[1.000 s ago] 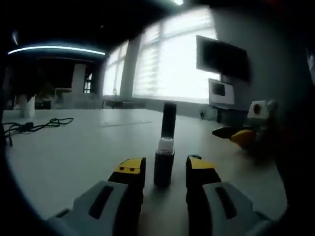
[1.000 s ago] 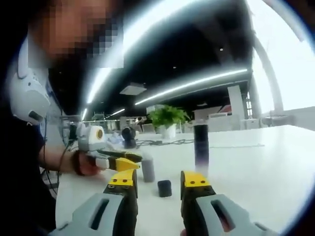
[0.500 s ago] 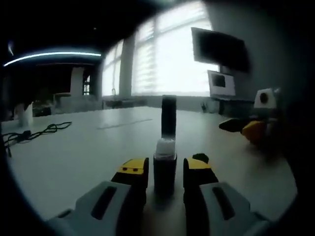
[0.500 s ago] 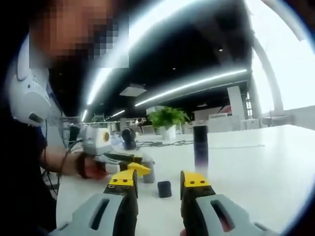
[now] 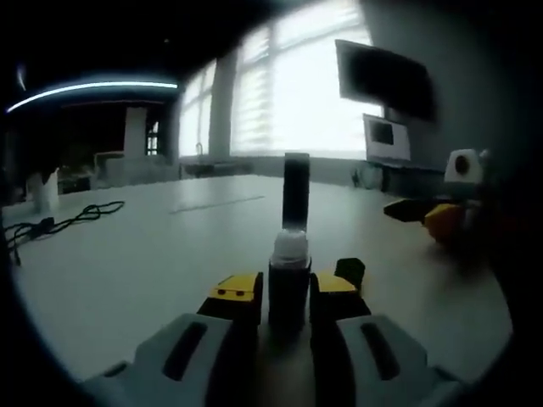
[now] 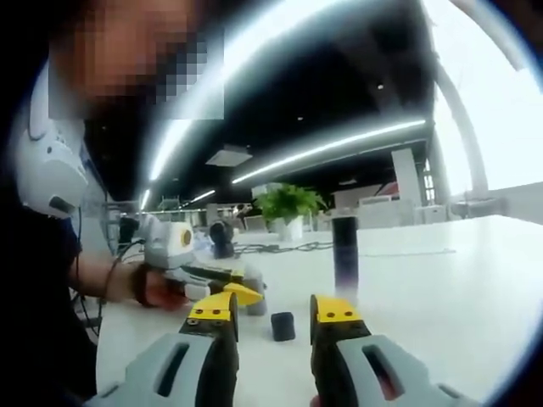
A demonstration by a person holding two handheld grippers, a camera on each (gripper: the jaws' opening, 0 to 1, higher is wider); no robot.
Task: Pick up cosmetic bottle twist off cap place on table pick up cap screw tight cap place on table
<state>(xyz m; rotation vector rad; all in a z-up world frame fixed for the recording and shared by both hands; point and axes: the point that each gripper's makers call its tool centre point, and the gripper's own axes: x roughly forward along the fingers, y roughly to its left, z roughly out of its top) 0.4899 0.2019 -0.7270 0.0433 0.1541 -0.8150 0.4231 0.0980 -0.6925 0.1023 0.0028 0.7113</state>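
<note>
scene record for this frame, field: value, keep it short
surface: white table
bottle: small dark cosmetic bottle, upright, cap off, pale neck showing
left gripper: jaws close on either side of the bottle; contact cannot be told
right gripper: open, holding nothing
cap: small dark cap on the table ahead of the right gripper's jaws
other item: tall dark cylinder standing farther back
background: potted plant, cables, wall screen

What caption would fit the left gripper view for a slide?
Left gripper closing around an uncapped cosmetic bottle on the table, tall dark bottle behind.
</note>
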